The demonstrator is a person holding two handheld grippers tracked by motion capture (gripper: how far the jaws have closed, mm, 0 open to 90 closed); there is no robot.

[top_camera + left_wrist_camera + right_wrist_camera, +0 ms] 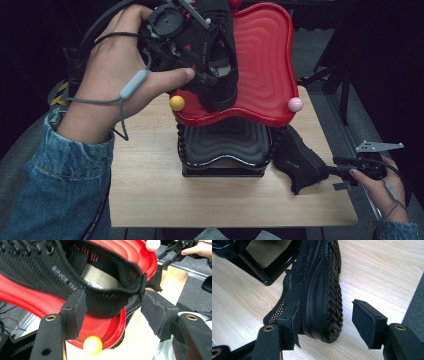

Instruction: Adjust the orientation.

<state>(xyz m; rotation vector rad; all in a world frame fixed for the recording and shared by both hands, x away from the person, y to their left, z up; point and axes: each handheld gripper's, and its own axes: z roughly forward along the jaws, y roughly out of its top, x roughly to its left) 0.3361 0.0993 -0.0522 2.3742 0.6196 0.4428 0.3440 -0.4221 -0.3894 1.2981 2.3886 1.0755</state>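
The left gripper (113, 312) stands open, the shoe's heel (110, 302) between its pads, on the red tray (105, 327). The right gripper (324, 320) gapes around the second shoe (322, 302).

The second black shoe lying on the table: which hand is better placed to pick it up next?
Probably the right. The right gripper already has its open jaws around the second shoe. The left gripper is open beside the shoe on the red tray.

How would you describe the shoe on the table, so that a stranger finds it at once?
Start at the two-tier rack with the red tray on top. Right of its black lower tray, a black shoe lies on its side on the wooden table, sole showing. The other shoe lies up on the red tray.
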